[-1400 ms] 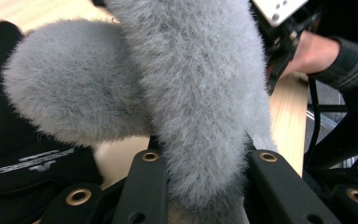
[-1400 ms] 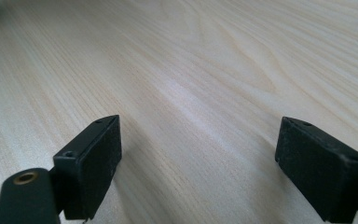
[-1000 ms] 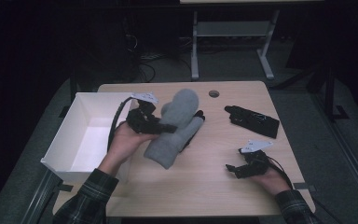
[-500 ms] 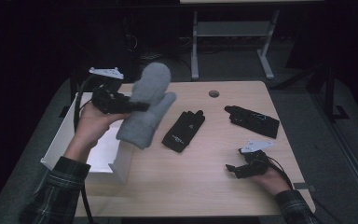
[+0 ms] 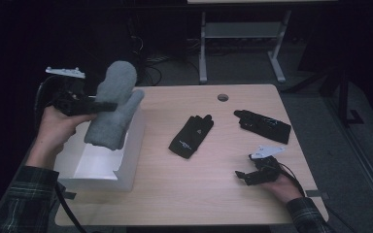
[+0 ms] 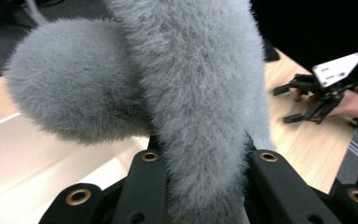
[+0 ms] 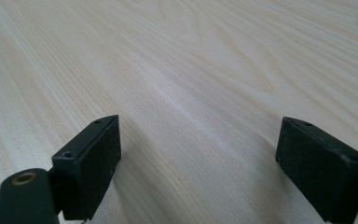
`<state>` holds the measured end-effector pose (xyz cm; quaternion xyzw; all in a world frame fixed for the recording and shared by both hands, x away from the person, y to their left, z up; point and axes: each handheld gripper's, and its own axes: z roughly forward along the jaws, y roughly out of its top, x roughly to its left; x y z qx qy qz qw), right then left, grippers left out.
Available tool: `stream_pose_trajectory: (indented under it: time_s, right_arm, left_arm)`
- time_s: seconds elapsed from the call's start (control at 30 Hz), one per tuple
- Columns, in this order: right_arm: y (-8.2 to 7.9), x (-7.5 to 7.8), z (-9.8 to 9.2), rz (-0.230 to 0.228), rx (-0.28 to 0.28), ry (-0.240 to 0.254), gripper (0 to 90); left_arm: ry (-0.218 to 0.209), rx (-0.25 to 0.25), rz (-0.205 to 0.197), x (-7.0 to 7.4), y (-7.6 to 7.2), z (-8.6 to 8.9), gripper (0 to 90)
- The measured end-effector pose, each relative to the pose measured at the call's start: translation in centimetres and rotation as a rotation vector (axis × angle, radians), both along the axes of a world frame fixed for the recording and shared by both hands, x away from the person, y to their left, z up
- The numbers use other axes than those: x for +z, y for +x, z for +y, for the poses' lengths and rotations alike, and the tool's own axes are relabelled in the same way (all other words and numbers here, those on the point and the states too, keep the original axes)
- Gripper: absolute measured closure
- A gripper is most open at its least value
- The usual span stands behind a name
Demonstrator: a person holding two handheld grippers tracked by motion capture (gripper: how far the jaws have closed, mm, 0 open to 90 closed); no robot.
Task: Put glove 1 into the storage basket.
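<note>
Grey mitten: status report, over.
Left hand-held gripper shut on the grey mitten, held above the white box. Right hand-held gripper open, on the table. Nothing blocking the box.

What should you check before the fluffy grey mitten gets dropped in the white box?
1. Left claw shut on the fluffy grey wool mitten: ok.
2. Mitten lifted off the light wooden table: ok.
3. Mitten above the open white cardboard box: ok, it hangs over the box's far edge.
4. Room inside the box: ok, the part in sight is bare.
5. Right claw out of the way: ok, open, low over the table's near right.
6. Flat black glove away from the box: ok.
</note>
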<state>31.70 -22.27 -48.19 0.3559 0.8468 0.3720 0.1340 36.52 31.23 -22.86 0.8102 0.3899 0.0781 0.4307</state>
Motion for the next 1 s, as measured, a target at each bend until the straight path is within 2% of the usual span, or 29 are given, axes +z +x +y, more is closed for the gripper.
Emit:
stream_pose_trajectory:
  time_s: [0.2, 0.3, 0.5, 0.63, 0.7, 0.83, 0.93, 1.0]
  right_arm:
    - [0.0, 0.0, 0.0, 0.001, -0.004, 0.000, 13.8]
    - [0.0, 0.0, 0.0, 0.002, -0.005, 0.000, 13.8]
    - [0.0, 0.0, 0.0, 0.001, -0.006, -0.001, 13.8]
    - [0.0, 0.0, 0.0, 0.002, -0.007, -0.001, 13.8]
    - [0.0, 0.0, 0.0, 0.003, -0.008, 0.000, 13.8]
    - [0.0, 0.0, 0.0, 0.003, -0.011, 0.000, 13.8]
    - [0.1, 0.0, 0.0, 0.000, -0.011, -0.002, 13.8]
    - [0.1, 0.0, 0.0, 0.000, -0.011, -0.002, 13.8]
  left_arm:
    - [0.008, 0.050, 0.030, -1.3, 0.2, 2.5, 74.3]
    - [0.022, 0.072, 0.056, -2.6, 0.4, 3.2, 74.2]
    - [0.056, 0.096, 0.124, -6.4, 0.9, 3.6, 74.2]
    - [0.054, 0.107, 0.171, -9.0, 1.4, 3.8, 74.0]
    - [0.071, 0.111, 0.194, -10.2, 1.7, 4.0, 74.0]
    - [0.079, 0.140, 0.234, -12.7, 2.3, 4.3, 73.5]
    - [0.081, 0.140, 0.264, -14.3, 2.7, 4.4, 72.9]
    - [0.101, 0.146, 0.280, -15.3, 2.9, 4.5, 72.6]
